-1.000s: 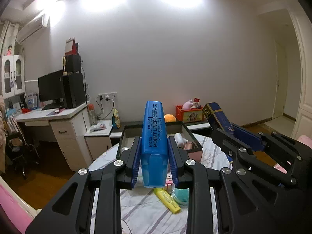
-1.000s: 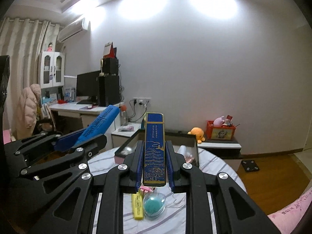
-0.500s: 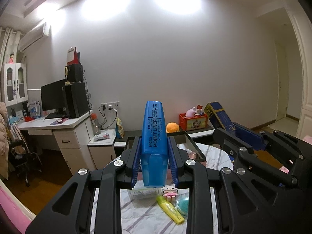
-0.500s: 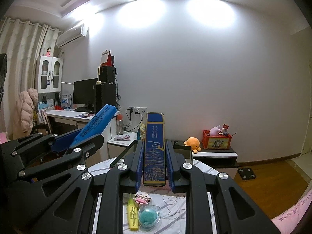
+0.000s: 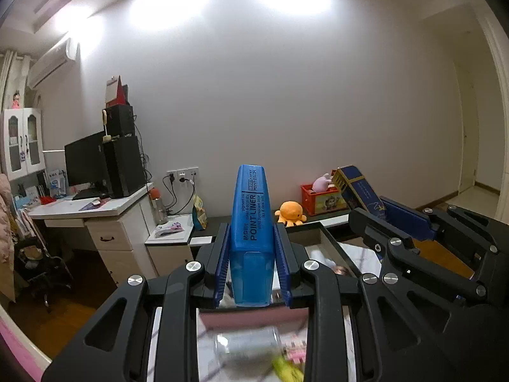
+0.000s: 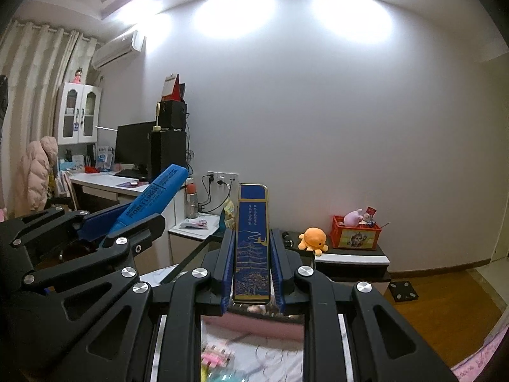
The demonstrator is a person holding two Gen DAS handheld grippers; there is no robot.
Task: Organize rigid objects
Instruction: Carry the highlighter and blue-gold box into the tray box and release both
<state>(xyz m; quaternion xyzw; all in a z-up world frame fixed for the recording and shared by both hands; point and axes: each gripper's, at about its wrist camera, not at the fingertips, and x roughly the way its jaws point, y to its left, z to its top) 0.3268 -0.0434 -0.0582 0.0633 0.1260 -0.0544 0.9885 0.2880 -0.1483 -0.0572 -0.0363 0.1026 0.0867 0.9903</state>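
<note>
My left gripper [image 5: 252, 238] is shut on a blue "POINT LINER" highlighter [image 5: 253, 222] that stands upright between the pads. It also shows in the right wrist view [image 6: 149, 197], at the left. My right gripper [image 6: 252, 245] is shut on a slim dark blue box with gold drawings [image 6: 252, 242]; it shows at the right of the left wrist view [image 5: 359, 191]. Both are held above a dark open tray [image 5: 331, 245] on the round table. Its contents are mostly hidden by the grippers.
On the patterned tablecloth [image 6: 273, 359] below lie blurred small items: a clear roll [image 5: 248, 347], a pink toy [image 5: 294, 348], a yellow highlighter [image 5: 286, 371]. Behind stand a white desk with monitor [image 5: 86, 162], an orange plush [image 5: 290, 211] and a red toy box [image 5: 318, 199].
Both grippers have moved forward and tilted up over the table with their objects still held. The tray edge is nearer and the loose items have slid to the bottom of the views.
</note>
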